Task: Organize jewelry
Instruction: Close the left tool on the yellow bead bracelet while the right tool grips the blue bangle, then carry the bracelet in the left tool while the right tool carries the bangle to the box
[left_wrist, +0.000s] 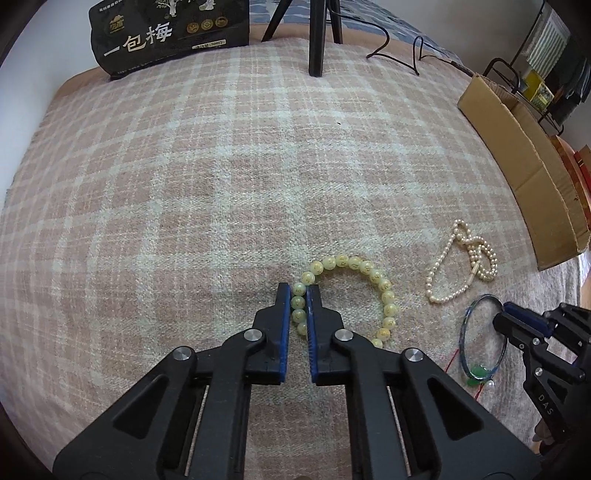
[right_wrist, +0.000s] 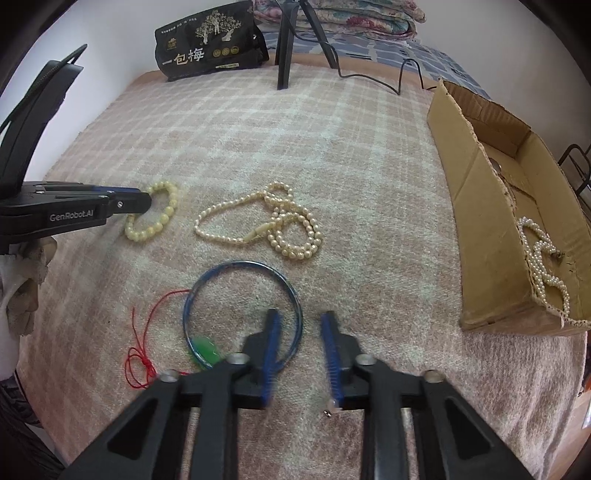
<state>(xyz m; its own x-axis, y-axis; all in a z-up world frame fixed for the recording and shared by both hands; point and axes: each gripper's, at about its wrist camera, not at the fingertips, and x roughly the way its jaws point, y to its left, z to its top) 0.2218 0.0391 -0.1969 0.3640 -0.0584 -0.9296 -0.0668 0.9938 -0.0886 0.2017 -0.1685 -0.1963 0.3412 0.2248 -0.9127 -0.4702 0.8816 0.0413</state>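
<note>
On the pink plaid blanket (left_wrist: 184, 184) lies a yellow bead bracelet (left_wrist: 369, 267). My left gripper (left_wrist: 298, 291) points down at it, shut on the beads of its left side; the right wrist view shows this gripper (right_wrist: 146, 201) from the side on the same bracelet (right_wrist: 162, 218). A thin blue bangle (right_wrist: 240, 263) lies in front of my right gripper (right_wrist: 300, 325), whose blurred fingers stand apart with the bangle's right rim between them. In the left wrist view this gripper (left_wrist: 504, 314) sits at the bangle (left_wrist: 461, 339). A pearl necklace (right_wrist: 275, 201) is coiled between the two pieces.
A green pendant (right_wrist: 205, 349) on a red cord (right_wrist: 142, 332) lies by the bangle's near left. An open cardboard box (right_wrist: 476, 236) at the right holds a white pearl strand (right_wrist: 543, 266). A black bag (right_wrist: 210, 40), tripod legs (right_wrist: 284, 48) and a black cable (right_wrist: 369, 78) stand at the far edge.
</note>
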